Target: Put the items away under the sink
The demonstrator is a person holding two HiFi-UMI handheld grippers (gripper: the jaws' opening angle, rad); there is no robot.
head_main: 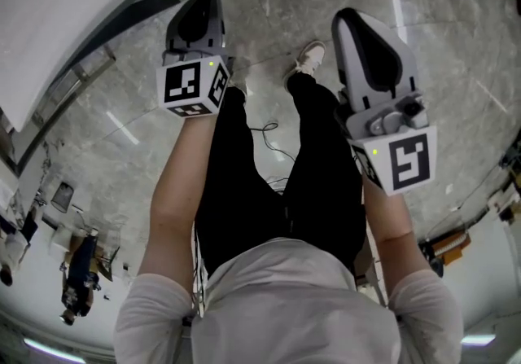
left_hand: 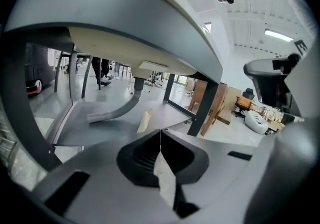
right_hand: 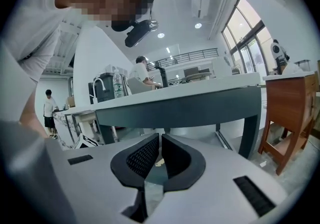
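While held above the person's legs [head_main: 317,175], the left gripper [left_hand: 160,135] and the right gripper [right_hand: 160,140] are seen with jaws closed together, nothing gripped. Beyond the left jaws, a curved grey pipe [left_hand: 117,112] is seen reaching down to the shelf [left_hand: 100,130] under the counter [left_hand: 150,22].

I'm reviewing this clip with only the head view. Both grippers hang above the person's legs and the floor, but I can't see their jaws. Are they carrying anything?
Observer: No. The left gripper view shows the left gripper with its jaws together and nothing between them.
Operator: And the right one?
Observer: The right gripper is shut and empty too.
Operator: What lies ahead of the left one?
Observer: The space under a counter, where a grey drain hose curves down toward a low shelf.
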